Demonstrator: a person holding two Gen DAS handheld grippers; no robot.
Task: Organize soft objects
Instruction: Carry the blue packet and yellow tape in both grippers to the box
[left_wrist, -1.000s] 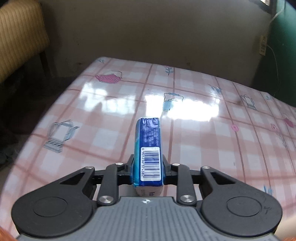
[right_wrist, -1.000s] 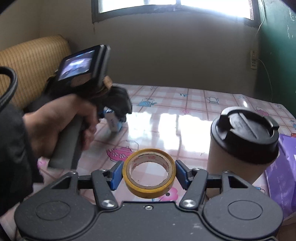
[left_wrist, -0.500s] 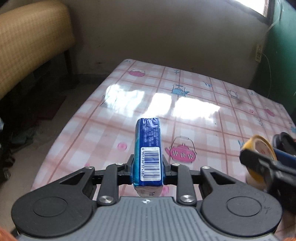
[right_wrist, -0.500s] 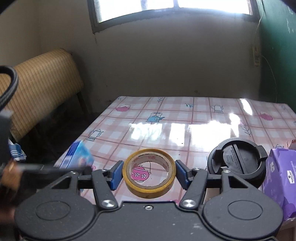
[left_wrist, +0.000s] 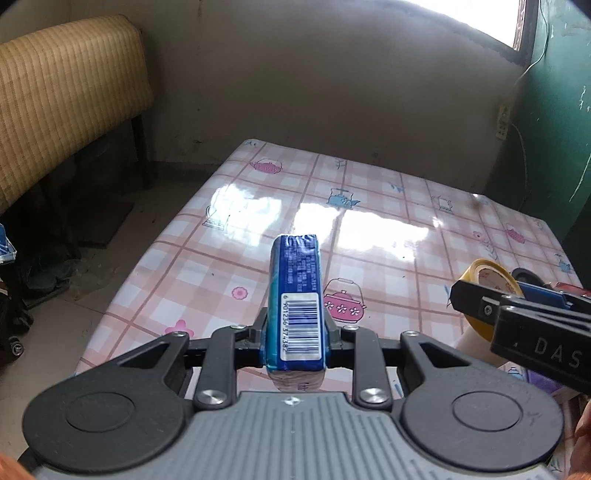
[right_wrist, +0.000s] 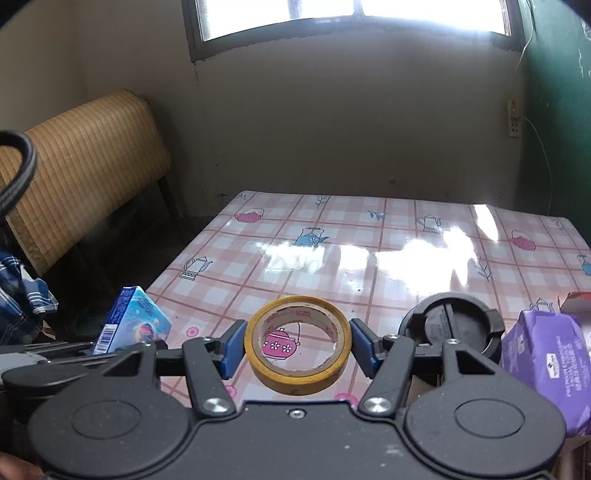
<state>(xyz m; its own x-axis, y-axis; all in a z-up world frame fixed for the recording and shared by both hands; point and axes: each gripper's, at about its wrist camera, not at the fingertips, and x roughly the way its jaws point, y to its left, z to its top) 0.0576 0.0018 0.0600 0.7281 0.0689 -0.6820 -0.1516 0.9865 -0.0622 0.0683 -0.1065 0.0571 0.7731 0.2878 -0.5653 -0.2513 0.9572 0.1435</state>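
We've got the blue tissue pack (left_wrist: 295, 302) pinched in our left tool (left_wrist: 295, 334), the yellow tape roll (right_wrist: 297, 349) clamped in our right tool (right_wrist: 297, 350), both lifted above the desk (right_wrist: 369, 236); purple pack (right_wrist: 546, 354) unsorted, nothing placed yet.

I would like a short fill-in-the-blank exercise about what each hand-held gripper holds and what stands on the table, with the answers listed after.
1. The left hand-held gripper is shut on a blue tissue pack that shows a white ____ label on its upper face.
2. The right hand-held gripper holds a roll of tape whose colour is ____.
3. The cup on the table has a lid whose colour is ____.
4. To the right of the cup lies a soft pack whose colour is ____.

Answers: barcode; yellow; black; purple
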